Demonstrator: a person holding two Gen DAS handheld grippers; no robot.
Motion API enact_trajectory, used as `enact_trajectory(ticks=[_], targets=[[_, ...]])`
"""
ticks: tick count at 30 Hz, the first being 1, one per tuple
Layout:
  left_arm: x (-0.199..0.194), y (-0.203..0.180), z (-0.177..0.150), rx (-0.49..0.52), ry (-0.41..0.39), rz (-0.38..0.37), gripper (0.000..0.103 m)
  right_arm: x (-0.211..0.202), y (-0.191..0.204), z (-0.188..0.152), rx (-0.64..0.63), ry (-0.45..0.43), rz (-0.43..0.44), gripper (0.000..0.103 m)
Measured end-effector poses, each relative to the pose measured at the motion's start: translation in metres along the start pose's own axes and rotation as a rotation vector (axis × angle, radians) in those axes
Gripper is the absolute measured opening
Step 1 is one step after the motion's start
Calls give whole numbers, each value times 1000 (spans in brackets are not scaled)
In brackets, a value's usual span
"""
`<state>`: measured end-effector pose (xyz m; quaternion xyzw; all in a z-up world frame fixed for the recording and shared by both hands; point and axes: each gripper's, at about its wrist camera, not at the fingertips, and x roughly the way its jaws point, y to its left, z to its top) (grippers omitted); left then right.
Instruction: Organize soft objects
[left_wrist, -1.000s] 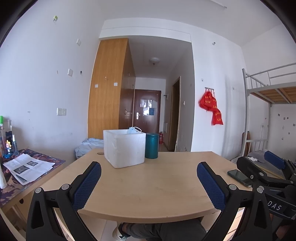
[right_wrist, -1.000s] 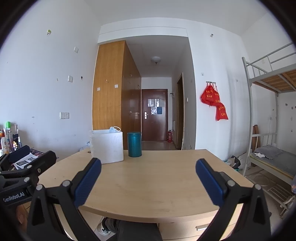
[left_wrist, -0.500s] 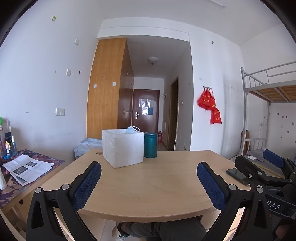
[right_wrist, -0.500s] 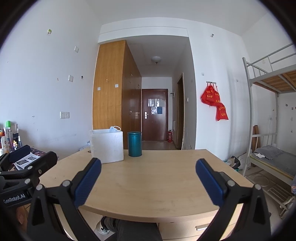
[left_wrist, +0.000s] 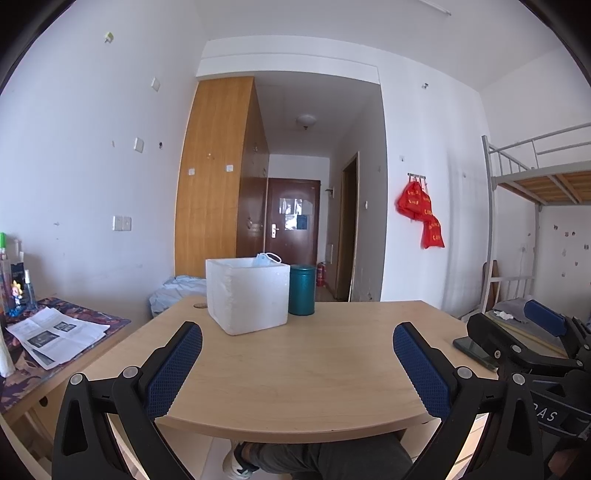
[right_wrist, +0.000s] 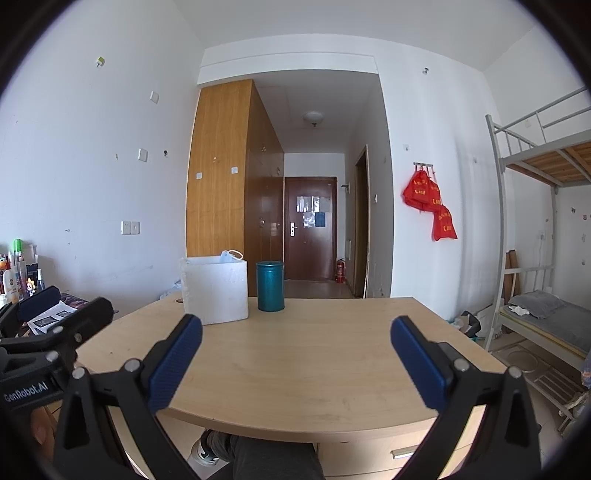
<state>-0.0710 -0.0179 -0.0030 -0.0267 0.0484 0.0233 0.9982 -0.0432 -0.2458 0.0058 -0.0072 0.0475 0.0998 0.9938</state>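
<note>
A white foam box (left_wrist: 247, 295) (right_wrist: 215, 290) stands at the far side of the wooden table (left_wrist: 295, 365) (right_wrist: 314, 350). A light blue face mask (left_wrist: 266, 259) (right_wrist: 229, 256) pokes over its back rim. A teal canister (left_wrist: 301, 290) (right_wrist: 270, 285) stands just right of the box. My left gripper (left_wrist: 297, 354) hovers over the table's near edge, open, nothing between its blue pads. My right gripper (right_wrist: 295, 350) is likewise open and empty, level with the left one. Each gripper shows at the edge of the other's view.
A dark phone (left_wrist: 474, 350) lies on the table's right side. A side desk with papers (left_wrist: 55, 334) and bottles (left_wrist: 11, 273) stands on the left. A bunk bed (right_wrist: 546, 236) is on the right. A person's leg and shoe (left_wrist: 295, 458) show under the table.
Both grippers stay open and nearly still; the left view has drifted slightly, so the box sits a touch lower-left in frame. Nothing was picked up or released.
</note>
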Motion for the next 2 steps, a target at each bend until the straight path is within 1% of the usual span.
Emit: enact_trajectory(ticks=[2], targets=[[-5, 6, 0, -35, -33, -1, 103, 0, 0, 0, 0, 2, 0, 103]])
